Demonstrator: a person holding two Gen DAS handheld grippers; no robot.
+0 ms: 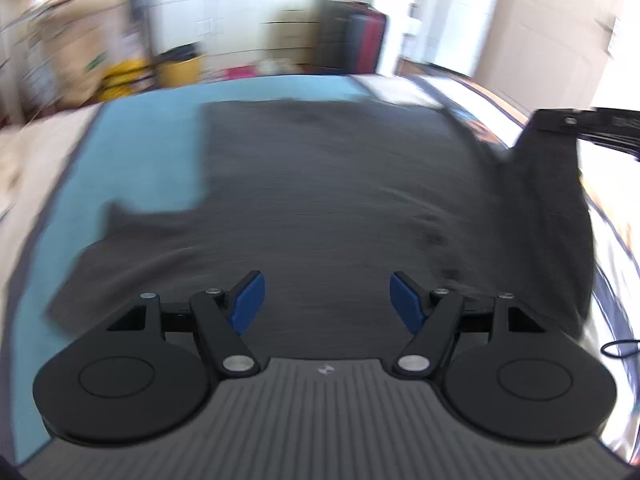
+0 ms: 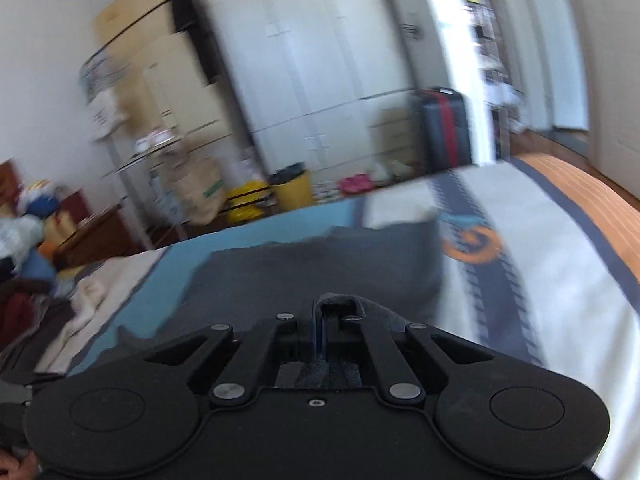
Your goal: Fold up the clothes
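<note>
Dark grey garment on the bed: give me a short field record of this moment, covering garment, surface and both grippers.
garment: dark grey T-shirt, spread mostly flat, right side lifted
surface: bed cover, light blue under the shirt
left gripper: open, blue pads apart above the shirt, holding nothing
right gripper: shut on a fold of the shirt's edge
image quality: motion blur in both views

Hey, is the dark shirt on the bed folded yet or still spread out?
Mostly spread. The dark shirt lies flat across the blue sheet, with only its right edge lifted by the right gripper.
</note>
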